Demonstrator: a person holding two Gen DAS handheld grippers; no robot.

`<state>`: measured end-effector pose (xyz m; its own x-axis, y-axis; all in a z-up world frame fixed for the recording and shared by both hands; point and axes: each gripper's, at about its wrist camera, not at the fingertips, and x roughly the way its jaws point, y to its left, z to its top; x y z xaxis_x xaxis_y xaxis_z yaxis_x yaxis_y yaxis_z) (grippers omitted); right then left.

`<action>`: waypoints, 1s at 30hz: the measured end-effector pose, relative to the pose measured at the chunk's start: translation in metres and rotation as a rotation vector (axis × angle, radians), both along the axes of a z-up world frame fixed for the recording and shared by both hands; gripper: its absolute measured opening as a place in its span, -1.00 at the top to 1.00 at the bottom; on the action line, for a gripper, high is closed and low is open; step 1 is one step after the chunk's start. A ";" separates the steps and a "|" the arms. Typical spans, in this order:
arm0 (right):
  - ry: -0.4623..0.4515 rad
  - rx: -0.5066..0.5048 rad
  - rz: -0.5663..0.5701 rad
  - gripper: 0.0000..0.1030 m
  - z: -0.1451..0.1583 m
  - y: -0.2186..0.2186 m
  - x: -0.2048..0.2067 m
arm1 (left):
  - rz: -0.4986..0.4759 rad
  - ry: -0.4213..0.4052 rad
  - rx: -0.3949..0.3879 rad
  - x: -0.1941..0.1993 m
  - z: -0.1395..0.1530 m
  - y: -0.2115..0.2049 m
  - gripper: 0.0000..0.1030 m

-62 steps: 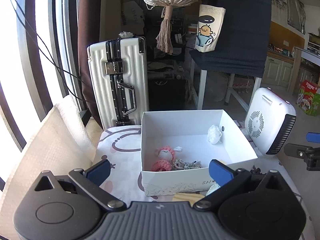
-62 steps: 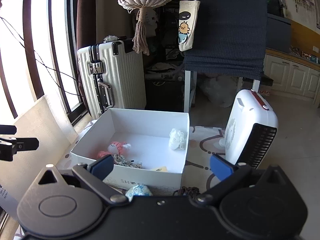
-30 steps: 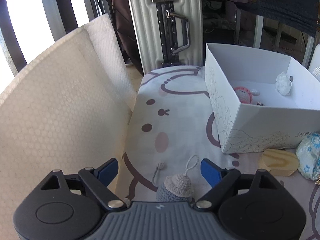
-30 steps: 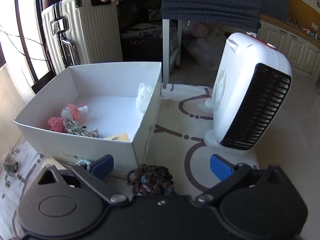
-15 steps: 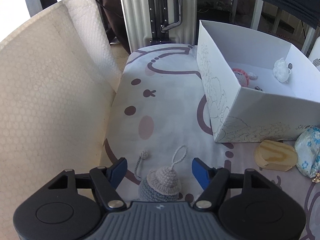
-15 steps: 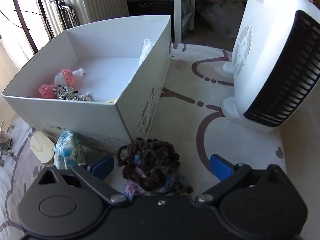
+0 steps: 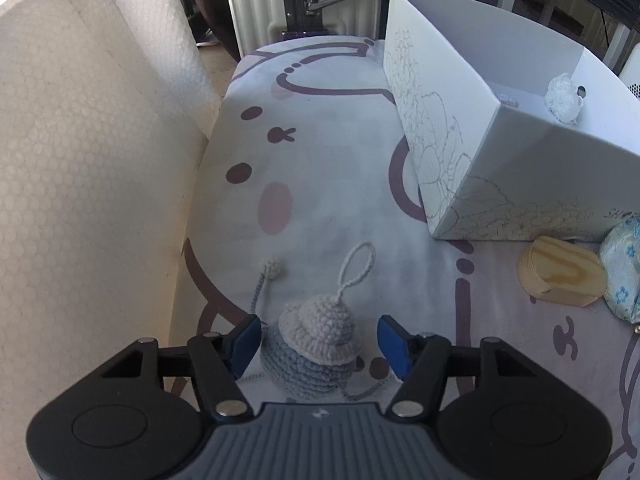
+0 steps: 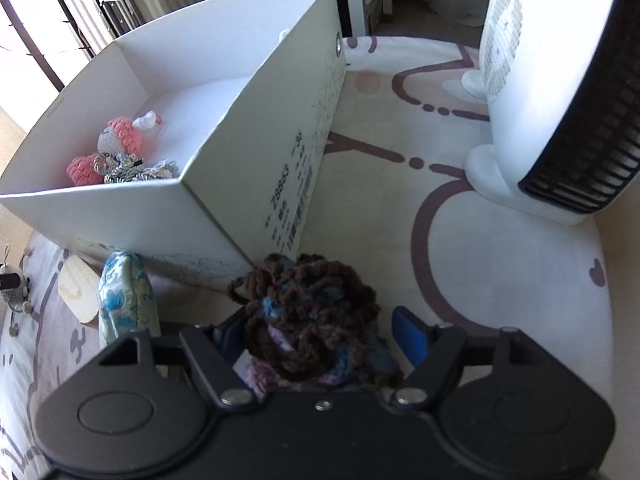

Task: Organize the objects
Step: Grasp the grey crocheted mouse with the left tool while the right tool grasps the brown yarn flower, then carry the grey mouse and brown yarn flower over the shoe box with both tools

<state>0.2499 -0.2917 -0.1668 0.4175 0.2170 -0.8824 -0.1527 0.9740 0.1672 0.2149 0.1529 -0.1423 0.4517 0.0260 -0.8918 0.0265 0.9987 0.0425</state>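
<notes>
A grey-blue crochet toy [image 7: 316, 340] with a beige hat and a loop lies on the patterned cloth. It sits between the fingers of my left gripper [image 7: 320, 342], whose jaws are closing. The left pad is at the toy's side and a gap shows at the right pad. A dark brown yarn bundle [image 8: 312, 320] with blue and pink strands lies by the corner of the white box [image 8: 160, 216]. My right gripper [image 8: 320, 332] straddles it with jaws closing, and the right pad stands just off the yarn. The box [image 7: 500, 152] holds a pink crochet doll [image 8: 120, 136] and a white crochet piece [image 7: 562, 100].
A wooden piece [image 7: 560, 276] and a floral pouch [image 7: 624, 268] lie in front of the box. A white heater [image 8: 560, 80] stands at the right, and a white suitcase [image 7: 300, 0] stands behind the cloth. A bubble-wrap sheet [image 7: 80, 160] walls off the left side.
Both grippers have sunk and tipped downward. The left jaws have narrowed around the grey toy. The right jaws, wide before, have narrowed around the brown yarn bundle.
</notes>
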 end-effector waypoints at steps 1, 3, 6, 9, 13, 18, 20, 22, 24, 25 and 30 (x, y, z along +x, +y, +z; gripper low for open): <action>0.005 -0.002 0.001 -0.39 -0.001 0.001 0.001 | -0.004 0.007 0.003 0.000 -0.003 0.000 -0.25; 0.017 -0.012 0.001 -0.35 -0.004 0.004 0.003 | -0.005 0.021 0.003 0.002 -0.007 0.002 -0.21; 0.027 -0.022 -0.003 -0.28 -0.003 0.004 0.006 | -0.008 0.037 0.001 0.003 -0.011 0.003 -0.18; 0.035 -0.034 0.009 -0.22 -0.002 0.005 0.007 | -0.002 0.053 -0.001 0.005 -0.013 0.004 -0.14; 0.026 -0.049 0.010 -0.13 -0.001 0.004 0.005 | 0.004 0.061 0.002 0.006 -0.012 0.005 -0.03; 0.027 -0.074 -0.006 -0.02 0.002 0.000 0.004 | -0.009 0.061 0.008 0.005 -0.008 -0.001 -0.01; 0.025 -0.070 -0.018 0.00 0.005 -0.002 0.003 | -0.011 0.046 -0.002 0.004 -0.001 -0.004 -0.01; 0.022 -0.067 -0.031 0.01 0.011 -0.003 0.002 | -0.011 0.026 -0.013 0.003 0.008 -0.007 -0.01; 0.009 -0.063 -0.038 0.01 0.019 -0.003 0.000 | -0.009 0.004 -0.023 0.001 0.018 -0.010 -0.01; 0.002 -0.064 -0.042 0.01 0.024 -0.003 -0.002 | -0.006 -0.007 -0.027 0.000 0.025 -0.012 -0.01; -0.027 -0.059 -0.068 0.01 0.053 0.003 -0.011 | 0.002 -0.069 -0.048 -0.006 0.058 -0.020 -0.01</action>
<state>0.2389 -0.2889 -0.1141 0.4534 0.1355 -0.8810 -0.0900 0.9903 0.1060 0.2090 0.1332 -0.0844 0.5119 -0.0153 -0.8589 0.0235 0.9997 -0.0039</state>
